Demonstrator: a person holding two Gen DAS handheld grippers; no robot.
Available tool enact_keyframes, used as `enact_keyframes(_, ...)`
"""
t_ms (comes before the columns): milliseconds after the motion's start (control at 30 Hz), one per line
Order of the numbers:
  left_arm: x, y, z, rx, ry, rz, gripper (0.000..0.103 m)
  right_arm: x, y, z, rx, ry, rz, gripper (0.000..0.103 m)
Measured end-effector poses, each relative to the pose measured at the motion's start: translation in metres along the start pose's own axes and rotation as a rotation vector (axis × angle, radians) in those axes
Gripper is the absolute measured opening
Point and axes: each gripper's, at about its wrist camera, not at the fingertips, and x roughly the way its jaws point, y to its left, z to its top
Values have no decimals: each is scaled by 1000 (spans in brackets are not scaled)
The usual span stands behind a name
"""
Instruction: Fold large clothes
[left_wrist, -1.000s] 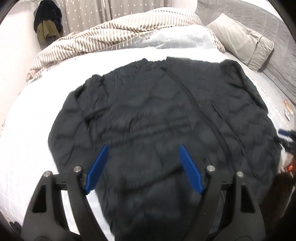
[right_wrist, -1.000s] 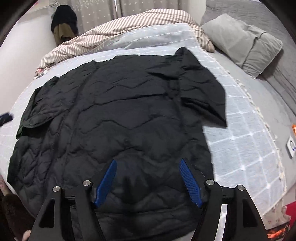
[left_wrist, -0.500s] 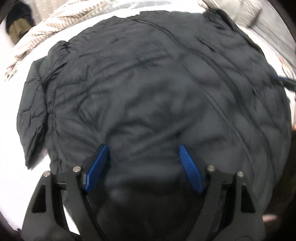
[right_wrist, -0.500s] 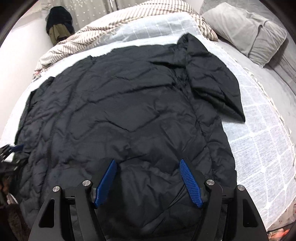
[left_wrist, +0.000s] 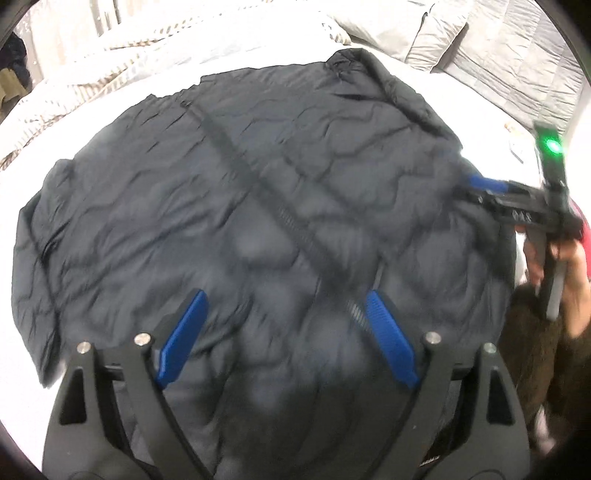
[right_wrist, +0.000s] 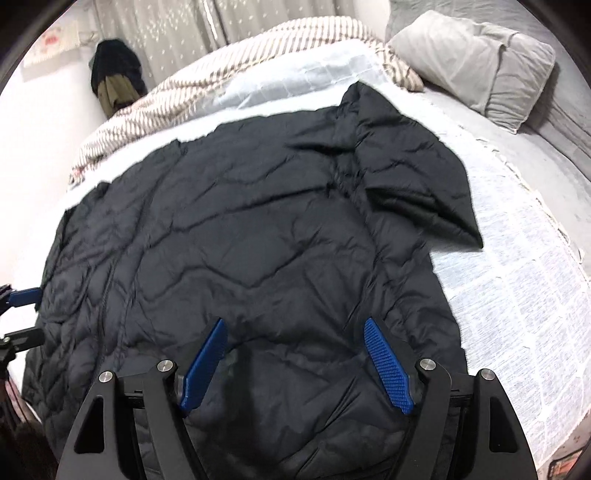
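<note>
The black quilted jacket (right_wrist: 258, 236) lies spread flat on the bed (right_wrist: 517, 295), one sleeve folded across its right side. My left hand-held gripper (left_wrist: 284, 314) and right hand-held gripper (right_wrist: 295, 343) both hover over its hem, fingers wide apart, holding nothing.

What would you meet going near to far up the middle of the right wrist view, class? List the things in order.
Right gripper → black jacket → pale blue checked sheet → striped duvet → dotted curtain.
</note>
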Motion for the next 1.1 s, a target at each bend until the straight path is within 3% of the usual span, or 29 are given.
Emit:
enact_keyframes(267, 56, -15, 44, -16, -1, -81, 88, 5, -24, -1, 98, 27, 42, 78)
enact_keyframes(500, 96, -9, 73, -92, -2, -148, 88, 9, -27, -5, 111, 45, 50, 78)
enact_keyframes(600, 111, 1, 87, -153, 1, -198, 82, 11, -27, -5, 114, 50, 52, 78)
enact_keyframes(700, 118, 12, 96, -230, -27, -275, 67, 14, -28, -5, 118, 60, 52, 78)
enact_keyframes(800, 121, 19, 100, -283, -35, -332, 40, 15, -28, -5, 118, 64, 47, 78)
enact_keyframes(867, 119, 20, 101, -288, -40, -362, 12, 16, -28, -5, 118, 64, 45, 78)
enact_keyframes(1000, 96, 7, 97, -203, -114, -381, 8, 15, -27, -5, 119, 61, 42, 78)
enact_keyframes(1100, 72, -9, 88, -84, -151, -386, 8, 14, -28, -5, 122, 58, 41, 78)
